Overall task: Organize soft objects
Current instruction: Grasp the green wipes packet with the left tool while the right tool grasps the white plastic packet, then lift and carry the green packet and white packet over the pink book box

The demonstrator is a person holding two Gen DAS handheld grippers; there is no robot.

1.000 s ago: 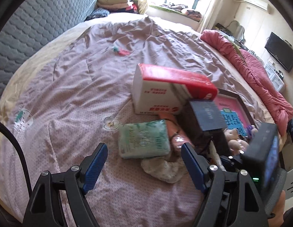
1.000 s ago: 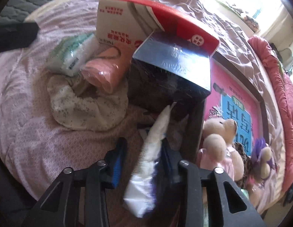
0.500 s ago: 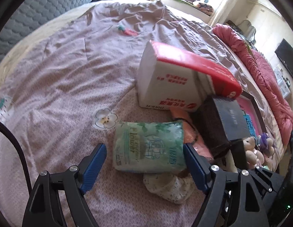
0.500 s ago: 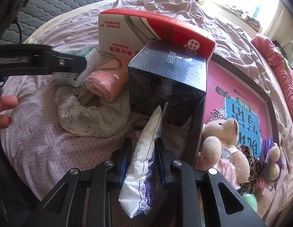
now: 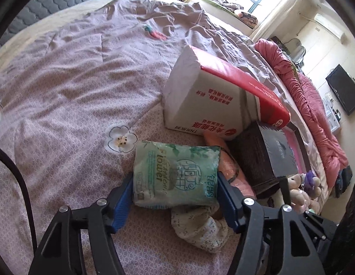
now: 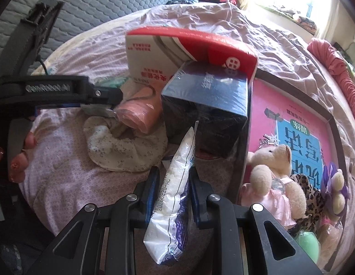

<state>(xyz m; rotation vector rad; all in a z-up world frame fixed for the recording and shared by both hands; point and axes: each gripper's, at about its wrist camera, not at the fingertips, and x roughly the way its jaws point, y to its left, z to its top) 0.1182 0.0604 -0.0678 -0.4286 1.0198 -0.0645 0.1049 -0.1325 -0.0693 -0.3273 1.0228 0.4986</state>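
Left wrist view: left gripper with blue-padded jaws pressed against both sides of a soft pale-green plastic tissue pack, gripping it just above the pink patterned bedspread. Under the pack's near edge, a crumpled cream floral cloth; touching its right side, a pink plastic-wrapped roll. Behind, a white-and-red cardboard carton leaning on a dark navy box. Right wrist view: right gripper with jaws narrow, clamped on a white-and-purple soft plastic pouch standing on end just in front of the navy box. To the right, a beige plush bear in a pink dress lying on a pink framed picture board.
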